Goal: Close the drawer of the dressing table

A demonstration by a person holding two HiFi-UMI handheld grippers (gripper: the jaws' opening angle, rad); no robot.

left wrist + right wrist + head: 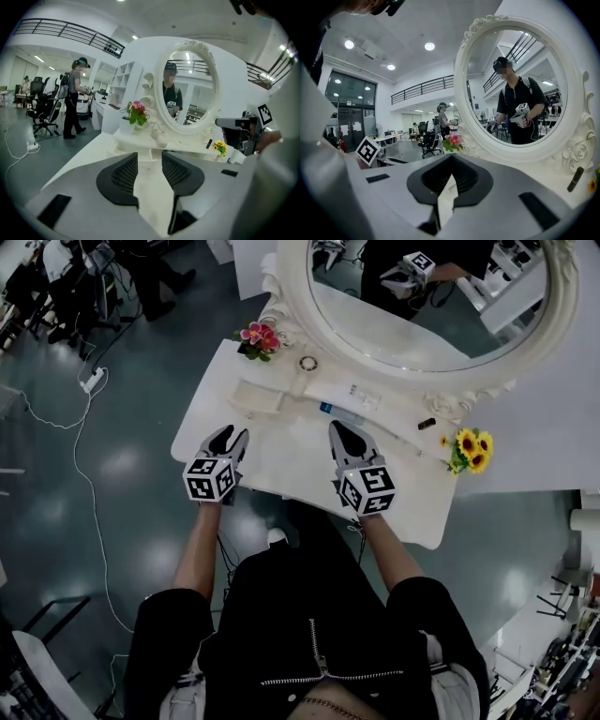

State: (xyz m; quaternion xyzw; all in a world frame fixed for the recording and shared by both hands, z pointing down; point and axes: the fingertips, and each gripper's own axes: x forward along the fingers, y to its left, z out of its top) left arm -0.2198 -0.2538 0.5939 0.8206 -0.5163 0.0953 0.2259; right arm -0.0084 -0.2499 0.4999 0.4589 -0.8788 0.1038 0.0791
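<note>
Grey-floored open workshop, white bench (281, 465) with oval mirror (441, 324); what looks like the drawer (258, 399) sits pulled out at the mirror base, left side, on the bench top
Left gripper (232, 434) is over the front edge of the bench, jaws wide apart, only bare bench top between them; right gripper (339, 427) beside it, jaws closed on nothing. Drawer reads as a small shallow white box: probably light, stiff, smooth painted face, so slippery to pinch. No real need to grip it, I'd push flat on the middle of its front face so it doesn't skew and jam. Pink flowers (260, 337) stand near its far end, keep clear of them
</note>
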